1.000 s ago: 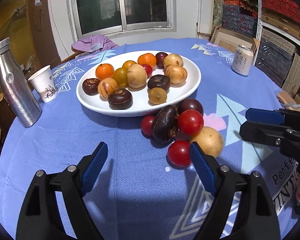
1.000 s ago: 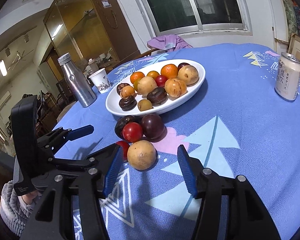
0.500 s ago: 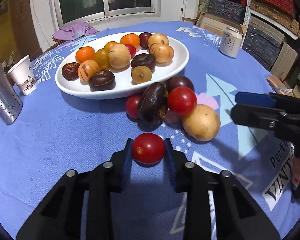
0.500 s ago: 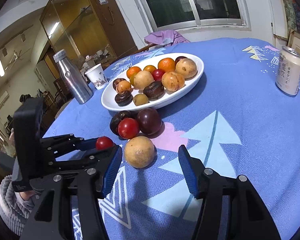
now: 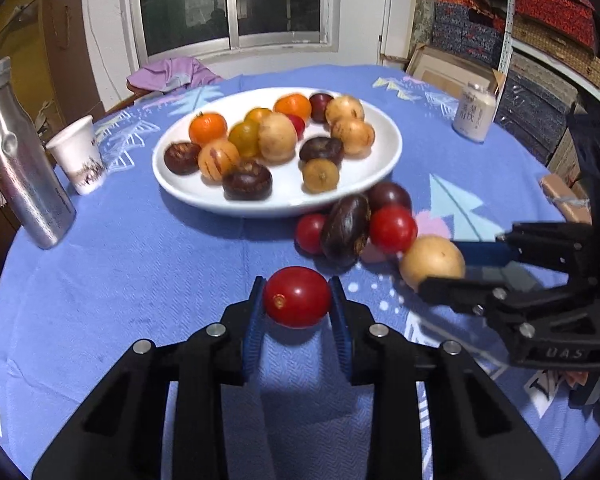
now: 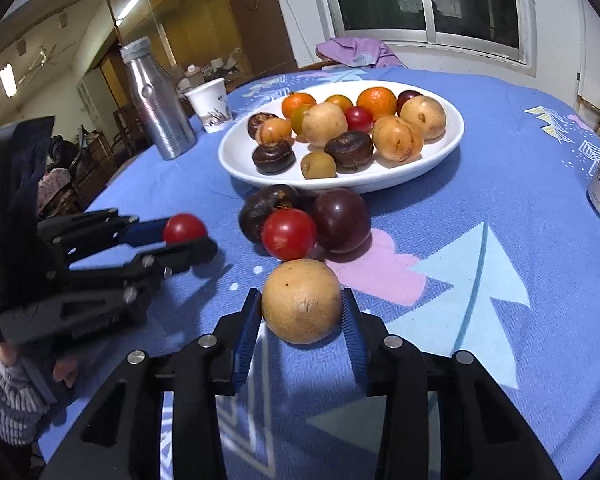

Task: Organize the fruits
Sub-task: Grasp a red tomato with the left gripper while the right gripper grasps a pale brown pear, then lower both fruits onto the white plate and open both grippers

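Left gripper: you tilt it down at the cloth; its ribbed blue pads clamp a glossy red tomato, near side of the white plate.
Right gripper: angled down too, jaws closing, pads touching a matte, round tan fruit, just in front of the plate.
Loose fruit: another tomato and two dark purple fruits between your grippers and the plate.
Plate: smooth oval, holding round orange, tan and dark fruit.

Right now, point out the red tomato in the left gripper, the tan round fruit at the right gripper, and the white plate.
red tomato [image 5: 297, 297], left wrist view, middle of its front skin.
tan round fruit [image 6: 302, 301], right wrist view, centre of its near face.
white plate [image 5: 384, 164], left wrist view, bare inner wall at right.
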Demonstrator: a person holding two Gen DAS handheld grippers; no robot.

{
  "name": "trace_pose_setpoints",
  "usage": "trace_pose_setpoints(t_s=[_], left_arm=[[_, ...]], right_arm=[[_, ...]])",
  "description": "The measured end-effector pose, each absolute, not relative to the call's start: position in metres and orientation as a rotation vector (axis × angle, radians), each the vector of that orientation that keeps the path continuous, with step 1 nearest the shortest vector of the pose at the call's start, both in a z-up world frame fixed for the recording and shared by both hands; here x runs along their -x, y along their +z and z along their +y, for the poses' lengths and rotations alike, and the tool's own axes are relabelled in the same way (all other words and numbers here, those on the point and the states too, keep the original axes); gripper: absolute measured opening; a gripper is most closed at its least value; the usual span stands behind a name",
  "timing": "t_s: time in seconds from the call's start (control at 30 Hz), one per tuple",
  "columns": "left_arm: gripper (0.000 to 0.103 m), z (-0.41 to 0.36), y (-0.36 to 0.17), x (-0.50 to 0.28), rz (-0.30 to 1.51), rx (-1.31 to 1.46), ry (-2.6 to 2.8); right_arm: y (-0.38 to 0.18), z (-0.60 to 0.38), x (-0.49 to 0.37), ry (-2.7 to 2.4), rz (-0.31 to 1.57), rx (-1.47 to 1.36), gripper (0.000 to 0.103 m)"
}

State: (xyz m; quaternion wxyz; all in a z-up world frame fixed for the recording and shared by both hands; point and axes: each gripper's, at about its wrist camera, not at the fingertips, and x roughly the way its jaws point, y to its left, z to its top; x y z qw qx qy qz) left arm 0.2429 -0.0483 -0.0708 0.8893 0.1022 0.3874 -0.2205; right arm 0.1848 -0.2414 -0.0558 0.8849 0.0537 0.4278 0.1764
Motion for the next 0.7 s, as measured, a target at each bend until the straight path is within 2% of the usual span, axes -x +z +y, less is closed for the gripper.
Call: trace_pose_setpoints(t_s=[0.13,0.3,0.6,0.67,0.7], left_arm=[[0.030,-0.043,-0.035,-0.261,0.737,-0.227,-0.423],[0.030,-0.047,-0.016,-0.314,0.709,-0.200,-0.359],[0.031,-0.054,-0.056,-0.385,0.788,-0.127,-0.331],[0.043,-0.055,-0.062,-0.388,0.785,-0.130,-0.323],[0.058,-0.054,-0.063,-0.388,0.778,-0.127,-0.316]], right_arm=[[-0.017,-0.262,-0.182,0.345,0.785,-0.156,0.041],[0.020,-0.269,-0.236,0.281,0.726,-0.158,0.041],[-0.025,-0.248,-0.339,0.217,0.824,-0.157,0.041],[-0.031,-0.248,-0.345,0.215,0.830,-0.169,0.041],[-0.031,-0.249,-0.346,0.215,0.824,-0.171,0.041]])
